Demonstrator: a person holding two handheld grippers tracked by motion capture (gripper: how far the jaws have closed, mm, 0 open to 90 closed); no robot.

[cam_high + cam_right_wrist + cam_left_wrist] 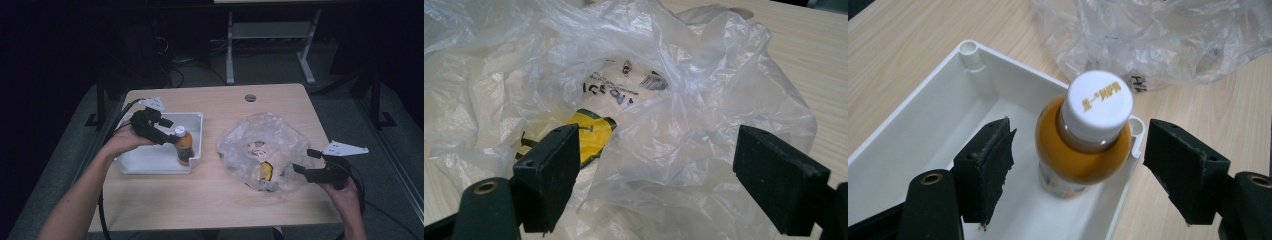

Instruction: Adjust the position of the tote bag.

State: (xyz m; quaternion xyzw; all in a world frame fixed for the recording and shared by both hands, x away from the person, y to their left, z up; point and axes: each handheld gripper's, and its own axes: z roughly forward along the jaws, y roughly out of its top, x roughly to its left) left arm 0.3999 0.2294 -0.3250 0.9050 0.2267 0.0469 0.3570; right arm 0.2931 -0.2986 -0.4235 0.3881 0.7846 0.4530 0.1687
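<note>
A bottle of orange drink [184, 147] with a white cap stands upright in the near right corner of a white tray [150, 162]. My left gripper [169, 132] reaches over the tray from the left. In the left gripper view its jaws stand open on either side of the bottle [1083, 150], with a gap at each pad. A crumpled clear plastic bag [265, 145] lies to the right on the table. My right gripper [305, 161] is open at the bag's right edge. Inside the bag [674, 75] lie a yellow item [591, 132] and a white printed packet [624, 82].
The tray wall [923, 115] rises around the bottle, and its corner is close to the right jaw. A round cable hole [250, 97] sits near the wooden table's far edge. Bare tabletop lies between tray and bag and along the front.
</note>
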